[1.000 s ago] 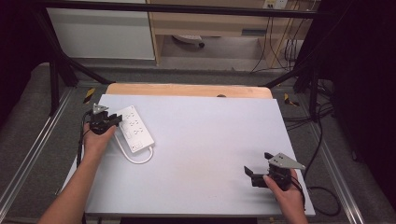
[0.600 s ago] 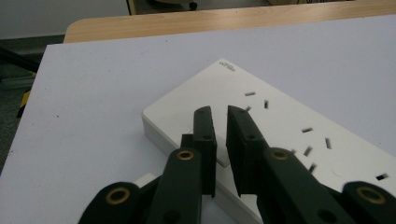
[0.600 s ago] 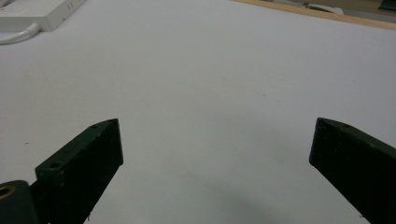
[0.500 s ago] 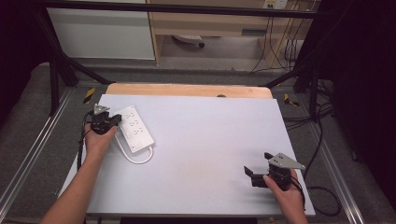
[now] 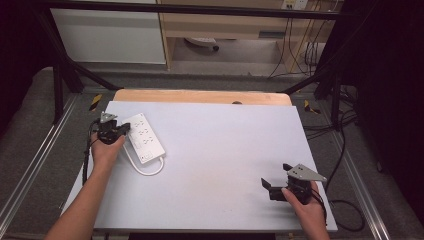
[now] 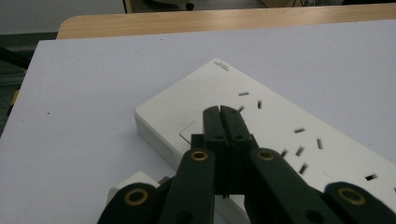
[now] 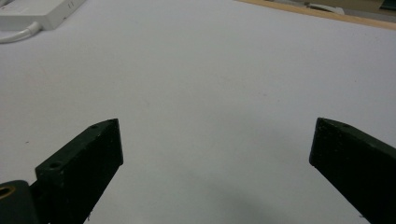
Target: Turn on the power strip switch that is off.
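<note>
High view: white rectangular plastic power strip [image 5: 144,138] lies at about 9 o'clock on the pale grey table top [image 5: 220,165], long axis running from 11 toward 5 o'clock, its white cord [image 5: 145,170] looping off the near end. Left gripper [image 5: 120,129], black with a grey three-cornered plate, sits at the strip's far-left end, tips over the strip's edge; the left hand [image 5: 106,150] wraps its body. Right gripper [image 5: 266,186] rests at about 4 o'clock near the table's front-right corner, held by the right hand [image 5: 305,207], well apart from the strip, pointing toward 9 o'clock. Left gripper view: both black jaws are pressed flat together with nothing between them, having just finished closing; the joined tips [image 6: 220,112] hang over the strip's top face [image 6: 289,121] near its switch end, short of the first socket slots. Contact with the surface cannot be told. A white plug-like piece [image 6: 135,179] shows at 7 o'clock below the jaws. Right gripper view: jaws stand wide apart with bare table [image 7: 210,93] between them, gripping nothing; the strip's corner [image 7: 37,11] and cord lie far off at 11 o'clock.
</note>
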Demonstrator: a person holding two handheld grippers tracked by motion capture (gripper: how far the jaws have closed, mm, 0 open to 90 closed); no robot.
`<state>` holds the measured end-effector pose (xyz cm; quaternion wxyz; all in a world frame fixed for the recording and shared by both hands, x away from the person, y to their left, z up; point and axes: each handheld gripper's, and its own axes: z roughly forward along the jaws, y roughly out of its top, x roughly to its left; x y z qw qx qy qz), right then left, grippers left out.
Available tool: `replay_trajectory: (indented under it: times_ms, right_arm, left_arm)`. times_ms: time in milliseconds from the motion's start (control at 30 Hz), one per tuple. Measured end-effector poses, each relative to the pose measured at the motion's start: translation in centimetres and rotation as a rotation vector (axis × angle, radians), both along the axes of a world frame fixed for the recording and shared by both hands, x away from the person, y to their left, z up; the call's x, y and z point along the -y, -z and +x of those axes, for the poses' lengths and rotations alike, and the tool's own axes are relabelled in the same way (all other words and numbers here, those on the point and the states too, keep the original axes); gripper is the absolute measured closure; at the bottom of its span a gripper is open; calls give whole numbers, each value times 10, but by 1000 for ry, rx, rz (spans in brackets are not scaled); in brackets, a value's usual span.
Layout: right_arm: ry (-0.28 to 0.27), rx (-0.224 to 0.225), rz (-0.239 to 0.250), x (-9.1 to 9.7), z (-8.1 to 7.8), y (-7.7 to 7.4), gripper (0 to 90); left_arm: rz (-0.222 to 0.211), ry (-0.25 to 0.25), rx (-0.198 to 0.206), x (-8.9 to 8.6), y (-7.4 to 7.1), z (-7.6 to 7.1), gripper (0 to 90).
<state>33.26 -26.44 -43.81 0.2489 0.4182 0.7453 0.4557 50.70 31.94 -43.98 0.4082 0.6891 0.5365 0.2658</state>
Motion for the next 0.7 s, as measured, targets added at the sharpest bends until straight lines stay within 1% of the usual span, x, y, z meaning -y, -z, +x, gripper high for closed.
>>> replay_trajectory:
  times_ms: [67,133,233,333,367,500,700]
  right_arm:
    - [0,1,0,0,0,0,32]
    - [0,0,0,0,0,0,32]
    - [0,0,0,0,0,0,32]
    - [0,0,0,0,0,0,32]
    - [0,1,-1,0,0,0,32]
    - [0,-2,-1,0,0,0,32]
    - [-1,-1,-2,0,0,0,32]
  left_arm:
    - [5,-2,4,0,0,0,900]
    - [-6,-10,7,0,0,0,900]
    - [-11,-15,20,0,0,0,900]
    - [-14,-16,19,0,3,-1,900]
    - [-7,-14,18,-1,4,-1,900]
    - [-20,-25,26,-2,7,-3,900]
    - [-23,-21,31,-2,7,-3,900]
